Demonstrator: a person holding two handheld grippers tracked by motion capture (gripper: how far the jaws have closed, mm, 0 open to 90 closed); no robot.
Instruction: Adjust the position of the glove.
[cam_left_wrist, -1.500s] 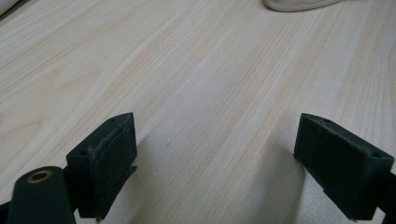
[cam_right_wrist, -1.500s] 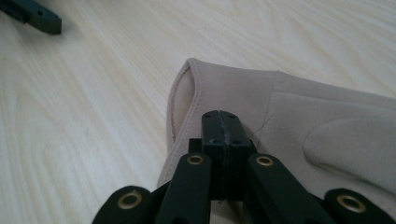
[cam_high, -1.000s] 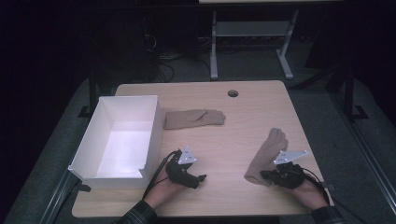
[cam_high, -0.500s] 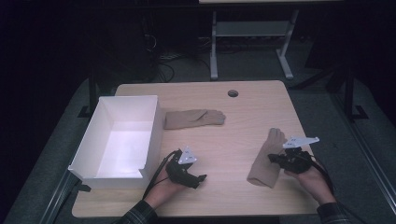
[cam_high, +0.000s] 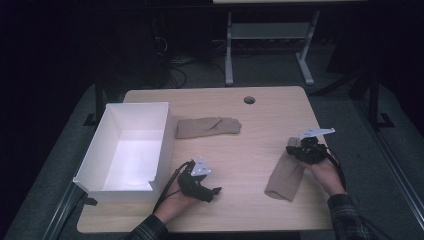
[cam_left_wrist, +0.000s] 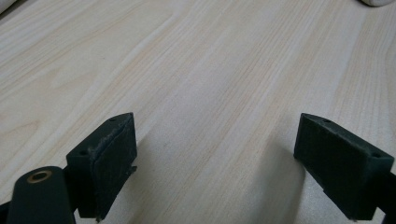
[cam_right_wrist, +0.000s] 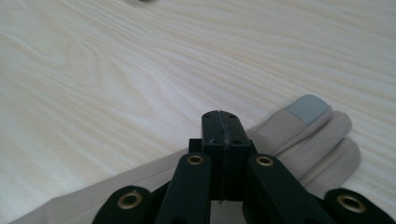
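- The tan glove (cam_high: 285, 177) lies flat on the right side of the counter (cam_high: 240, 160). Its cuff points at the person and its fingers point away.
- In the right gripper view the glove (cam_right_wrist: 322, 135) has a grey tip (cam_right_wrist: 307, 108) on one finger.
- A second ago this glove stood up in the air, held by the right gripper (cam_high: 295, 149). Now it is down on the wood and looks stretched out long.
- I think that means the laying-out part is nearly done. The glove looks ready to be let go or picked up again.
- The right gripper (cam_right_wrist: 220, 122) is closed tight, right over the finger end of the glove. I cannot tell if a bit of cloth is pinched in it.
- The right hand has slid toward the right edge of the counter. There is not much counter left on that side, so it should not pull more that way.
- The left gripper (cam_high: 212, 192) has not moved. It rests on the counter near the front edge.
- In its own view the left gripper (cam_left_wrist: 224, 158) is wide open, with bare wood in the gap.
- A second glove (cam_high: 207, 127) lies flat farther back, just beside the white box (cam_high: 162, 135).
- The box is open on top and has nothing in it. It sits at the left edge of the counter.
- The middle of the counter is bare, so there is lots of room to carry the glove toward the box.
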